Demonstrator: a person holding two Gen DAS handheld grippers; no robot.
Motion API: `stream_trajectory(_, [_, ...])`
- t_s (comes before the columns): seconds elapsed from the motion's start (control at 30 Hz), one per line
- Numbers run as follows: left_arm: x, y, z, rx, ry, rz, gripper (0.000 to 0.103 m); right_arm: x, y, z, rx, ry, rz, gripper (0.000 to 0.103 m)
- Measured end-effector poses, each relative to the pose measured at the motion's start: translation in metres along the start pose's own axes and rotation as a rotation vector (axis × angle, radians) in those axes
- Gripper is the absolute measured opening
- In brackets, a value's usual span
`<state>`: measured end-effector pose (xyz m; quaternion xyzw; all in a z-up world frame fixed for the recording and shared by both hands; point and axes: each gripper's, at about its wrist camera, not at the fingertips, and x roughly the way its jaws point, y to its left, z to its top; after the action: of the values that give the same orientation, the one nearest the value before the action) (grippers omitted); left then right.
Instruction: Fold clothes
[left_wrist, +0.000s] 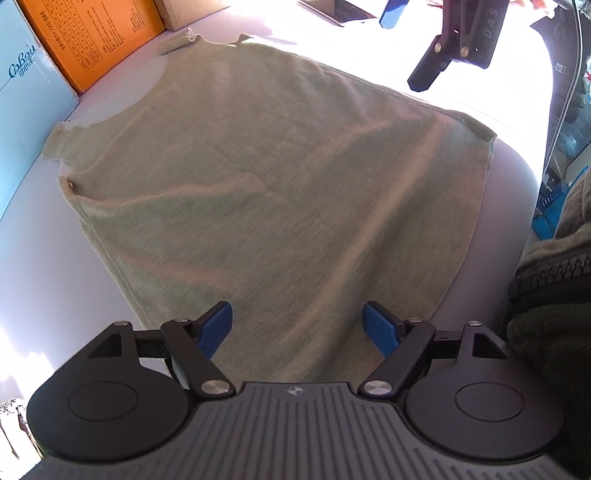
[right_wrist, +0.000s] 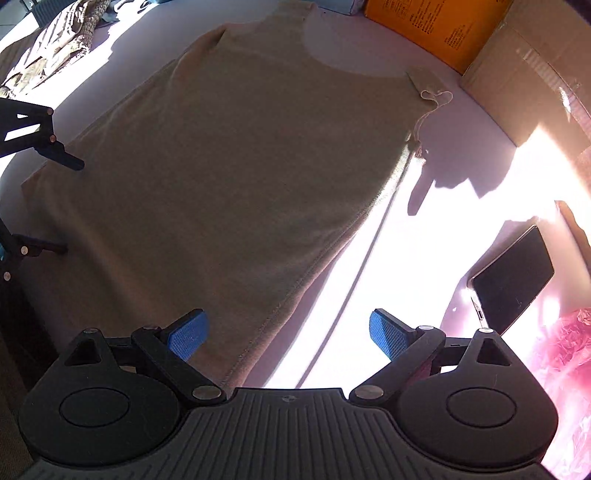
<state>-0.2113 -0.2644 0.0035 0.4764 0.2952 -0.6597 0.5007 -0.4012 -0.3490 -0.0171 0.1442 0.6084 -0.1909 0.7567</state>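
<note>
Left wrist view: sleeveless top (left_wrist: 258, 184) lies flat mid-frame on the tabletop (left_wrist: 44, 258); left claw (left_wrist: 297, 326) and right claw (right_wrist: 288, 334) gape wide, empty. Pinching only one layer could drag it askew.

**Clutter around the table edge**

An orange printed box (left_wrist: 85, 37) sits at the upper left of the left wrist view, beside a light blue carton (left_wrist: 26, 107). In the right wrist view, a taped cardboard box (right_wrist: 532, 77) fills the upper right, a dark-screened phone (right_wrist: 511, 278) lies at right, and crumpled pink plastic (right_wrist: 565, 369) sits below it.
</note>
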Motion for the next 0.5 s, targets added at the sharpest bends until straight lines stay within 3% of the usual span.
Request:
stream_trajectory(0.17, [-0.018,0.024,0.016,-0.114,-0.071,0.006,0.077,0.004,-0.001,0.005,-0.016,0.004,-0.007,0.095])
stream_trajectory(0.33, [-0.026,0.041,0.036,-0.205,-0.102,0.092,0.078,-0.007,-0.005,0.015,-0.048,-0.047,0.022,0.097])
stream_trajectory(0.5, [-0.004,0.055,0.036,-0.261,-0.027,0.18,0.079,0.008,0.012,0.01,-0.083,-0.112,0.045,0.101])
